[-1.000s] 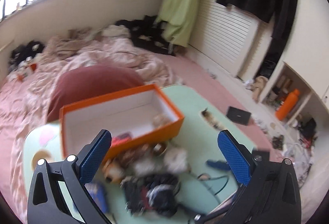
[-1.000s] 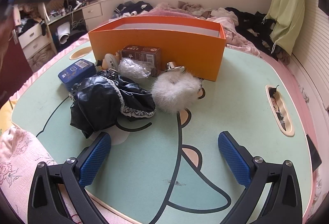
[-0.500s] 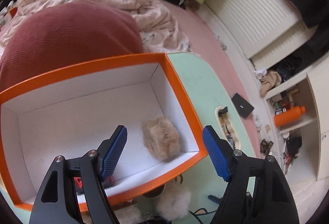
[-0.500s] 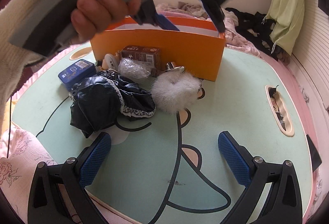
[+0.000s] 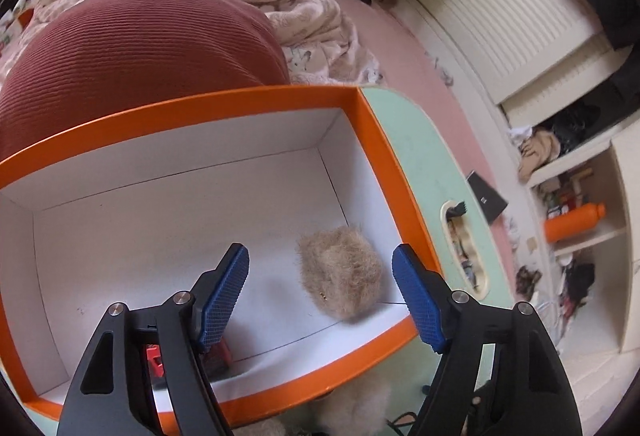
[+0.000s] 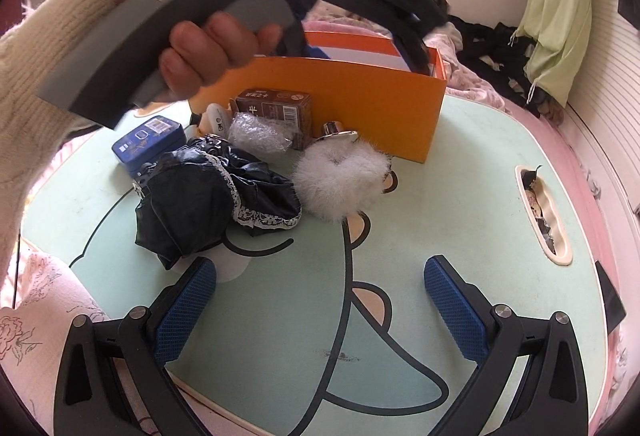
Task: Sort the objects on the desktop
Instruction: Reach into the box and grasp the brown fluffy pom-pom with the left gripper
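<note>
- The orange box [image 5: 384, 140] stands on the mint-green table [image 6: 460, 204], its white inside open to the top.
- A tan fluffy ball [image 5: 340, 272] lies on the box floor near the right wall, and a small red thing [image 5: 218, 354] sits at the near wall, half hidden behind a finger.
- The left gripper [image 5: 320, 300] points down into the box; its jaws are apart with nothing clamped, and the tan ball shows between the pads without touching them.
- A hand [image 6: 208, 48] grips that tool over the box.
- In front of the box lie a brown carton [image 6: 276, 108], a clear wrap bundle [image 6: 256, 134], a blue tin [image 6: 150, 144], a white furry puff [image 6: 340, 180] and a black lace-edged cloth [image 6: 208, 204].
- A slot tray [image 6: 560, 256] in the table's right edge holds small dark bits.
- The right gripper [image 6: 320, 312] hovers over bare table, jaws wide apart and empty.
</note>
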### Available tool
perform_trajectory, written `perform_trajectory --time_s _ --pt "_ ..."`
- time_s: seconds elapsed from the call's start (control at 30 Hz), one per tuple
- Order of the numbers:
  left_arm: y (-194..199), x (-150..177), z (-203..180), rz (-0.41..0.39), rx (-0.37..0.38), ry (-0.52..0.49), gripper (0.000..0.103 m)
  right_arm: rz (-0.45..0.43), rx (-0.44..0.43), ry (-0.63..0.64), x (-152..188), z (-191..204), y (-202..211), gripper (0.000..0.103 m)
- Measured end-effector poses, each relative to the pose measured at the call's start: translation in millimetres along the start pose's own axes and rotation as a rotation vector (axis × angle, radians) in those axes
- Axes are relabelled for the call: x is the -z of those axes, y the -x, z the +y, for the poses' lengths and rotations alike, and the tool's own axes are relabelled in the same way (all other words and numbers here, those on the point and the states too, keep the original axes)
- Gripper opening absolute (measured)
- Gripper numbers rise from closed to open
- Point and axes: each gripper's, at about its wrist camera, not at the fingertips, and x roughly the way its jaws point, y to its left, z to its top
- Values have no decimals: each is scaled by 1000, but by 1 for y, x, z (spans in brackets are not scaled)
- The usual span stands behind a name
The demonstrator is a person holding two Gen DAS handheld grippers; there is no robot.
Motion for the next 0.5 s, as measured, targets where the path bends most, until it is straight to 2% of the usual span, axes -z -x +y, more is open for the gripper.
perform_trajectory --time_s 0.03,0.07,0.1,0.13,0.23,0.3,0.37,0.43,0.5 --pt "-5 0 -3 11 -27 -21 75 0 0 0 0 0 0 103" --pt "-5 -1 -2 6 -18 -18 74 2 0 -2 0 0 -1 103" --pt "-6 -2 0 11 -32 -10 62 2 -2 -4 0 0 -1 103" --pt "-8 -2 3 18 -97 -15 55 0 -1 -3 0 1 0 103" --pt "-7 1 14 11 -65 -7 50 0 2 -2 -1 2 -2 103" --pt "-2 3 21 6 -43 2 35 0 2 -3 -1 3 -2 103" --pt "6 6 26 -22 -57 -10 24 -1 3 -2 -2 4 -2 103" --pt "16 9 30 -49 -80 -24 24 -2 2 -3 -1 3 -2 103" --pt "28 14 36 -73 -44 -13 24 -2 2 -2 -2 4 -2 103"
